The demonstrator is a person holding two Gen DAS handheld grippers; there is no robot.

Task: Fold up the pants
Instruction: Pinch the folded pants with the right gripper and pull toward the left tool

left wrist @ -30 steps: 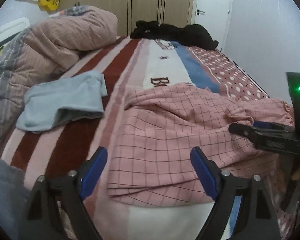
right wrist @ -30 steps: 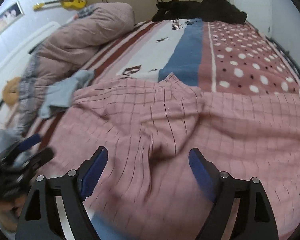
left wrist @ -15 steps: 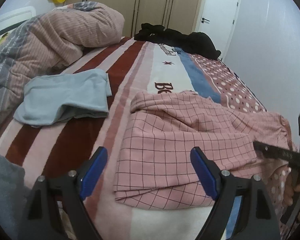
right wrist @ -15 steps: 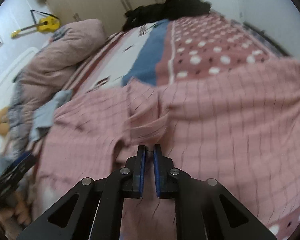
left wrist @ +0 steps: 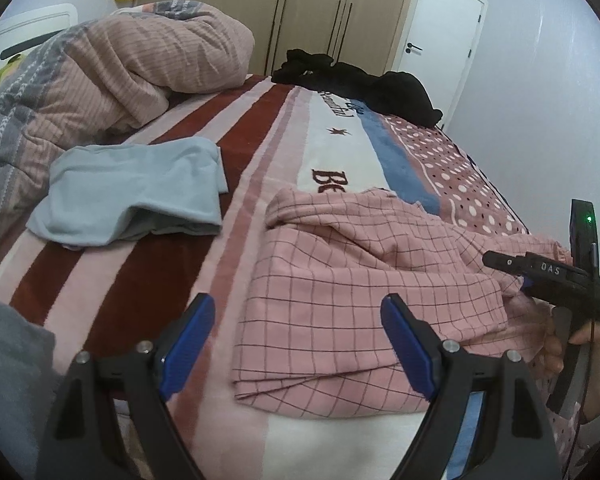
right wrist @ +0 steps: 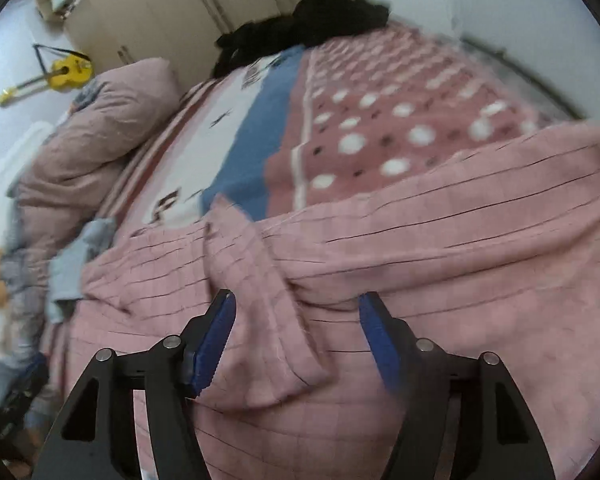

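Note:
The pink checked pants (left wrist: 352,288) lie rumpled on the bed, partly folded over, with a neat double edge near the front. They fill the right wrist view (right wrist: 380,264), which is blurred. My left gripper (left wrist: 296,344) is open and empty, just above the pants' near left edge. My right gripper (right wrist: 296,344) is open, low over a raised fold of the pants. The right gripper also shows in the left wrist view (left wrist: 540,276), at the pants' right side.
A light blue garment (left wrist: 136,192) lies left of the pants on the striped blanket (left wrist: 148,276). A bunched pink duvet (left wrist: 120,76) fills the back left. Black clothes (left wrist: 360,84) lie at the far end. A wall (left wrist: 540,100) runs close on the right.
My right gripper shut on a fold of the pants half a second ago and is now open again. The pants' right part was drawn in over itself. The left gripper stayed open, hardly moving.

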